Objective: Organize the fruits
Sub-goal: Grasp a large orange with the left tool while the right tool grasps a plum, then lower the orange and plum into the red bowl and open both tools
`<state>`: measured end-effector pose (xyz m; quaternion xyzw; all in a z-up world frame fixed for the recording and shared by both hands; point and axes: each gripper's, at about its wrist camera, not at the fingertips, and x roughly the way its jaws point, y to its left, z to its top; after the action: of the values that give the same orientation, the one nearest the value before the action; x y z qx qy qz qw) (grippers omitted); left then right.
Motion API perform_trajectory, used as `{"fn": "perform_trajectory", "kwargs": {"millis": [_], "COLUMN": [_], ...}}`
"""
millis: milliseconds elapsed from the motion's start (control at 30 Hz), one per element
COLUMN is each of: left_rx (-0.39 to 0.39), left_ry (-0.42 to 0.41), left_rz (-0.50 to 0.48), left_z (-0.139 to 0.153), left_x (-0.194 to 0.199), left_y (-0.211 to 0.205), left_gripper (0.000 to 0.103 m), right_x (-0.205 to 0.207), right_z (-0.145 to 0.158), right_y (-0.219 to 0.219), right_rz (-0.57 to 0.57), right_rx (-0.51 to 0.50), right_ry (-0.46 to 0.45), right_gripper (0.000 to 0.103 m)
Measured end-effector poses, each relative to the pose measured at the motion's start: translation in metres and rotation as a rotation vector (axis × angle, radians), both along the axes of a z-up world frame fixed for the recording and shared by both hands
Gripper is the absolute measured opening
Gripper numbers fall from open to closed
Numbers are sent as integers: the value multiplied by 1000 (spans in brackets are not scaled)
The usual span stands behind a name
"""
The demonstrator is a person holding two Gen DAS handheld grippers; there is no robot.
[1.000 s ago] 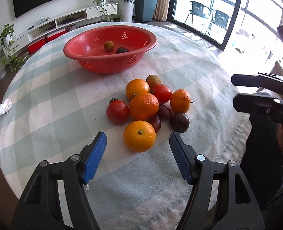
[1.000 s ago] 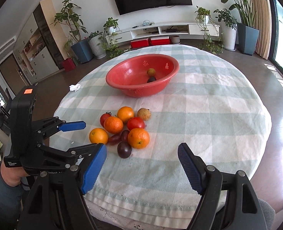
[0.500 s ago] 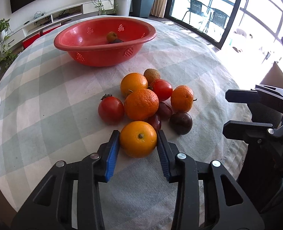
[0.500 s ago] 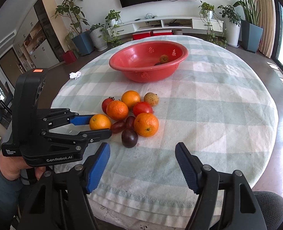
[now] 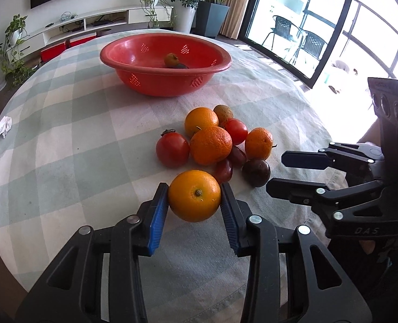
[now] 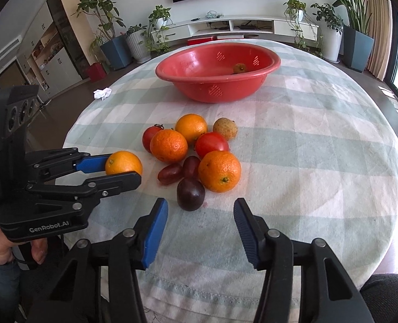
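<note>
Left gripper (image 5: 194,207) has its fingers pinching the smooth orange (image 5: 194,195) across its widest part, good spot since round, waxy skin likes to squirt out. It looks lifted just off the bench (image 5: 64,161), though I can't be sure. Right gripper (image 6: 200,226) fingers have just been narrowing with nothing between them, half open, the dark plum (image 6: 190,193) just ahead of the tips. That one's probably soft, so go gentle. Past it sits the fruit pile (image 6: 190,145), then further out the red basket (image 6: 263,80) with a couple of fruits in it.
</note>
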<state>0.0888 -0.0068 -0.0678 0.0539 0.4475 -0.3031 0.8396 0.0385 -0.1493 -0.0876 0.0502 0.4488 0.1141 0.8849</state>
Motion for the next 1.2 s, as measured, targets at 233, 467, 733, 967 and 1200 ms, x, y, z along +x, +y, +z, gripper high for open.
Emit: {"fn": "perform_trajectory", "kwargs": {"millis": [233, 467, 733, 967, 1200], "left_rx": [-45, -66, -82, -85, -79], "left_ry": [6, 6, 5, 5, 7], "left_rz": [24, 42, 49, 48, 47], "left_z": [2, 1, 2, 1, 1], "left_x": [-2, -5, -6, -6, -7], "left_y": [12, 19, 20, 21, 19], "left_gripper": [36, 36, 36, 36, 36], "right_x": [11, 13, 11, 20, 18], "right_z": [-7, -10, -10, -12, -12], "right_y": [13, 15, 19, 25, 23], "right_rz": [4, -19, -34, -35, -20], "right_rx": [-35, -51, -61, -81, -105], "right_ry": [1, 13, 28, 4, -9], "right_gripper": [50, 44, 44, 40, 27]}}
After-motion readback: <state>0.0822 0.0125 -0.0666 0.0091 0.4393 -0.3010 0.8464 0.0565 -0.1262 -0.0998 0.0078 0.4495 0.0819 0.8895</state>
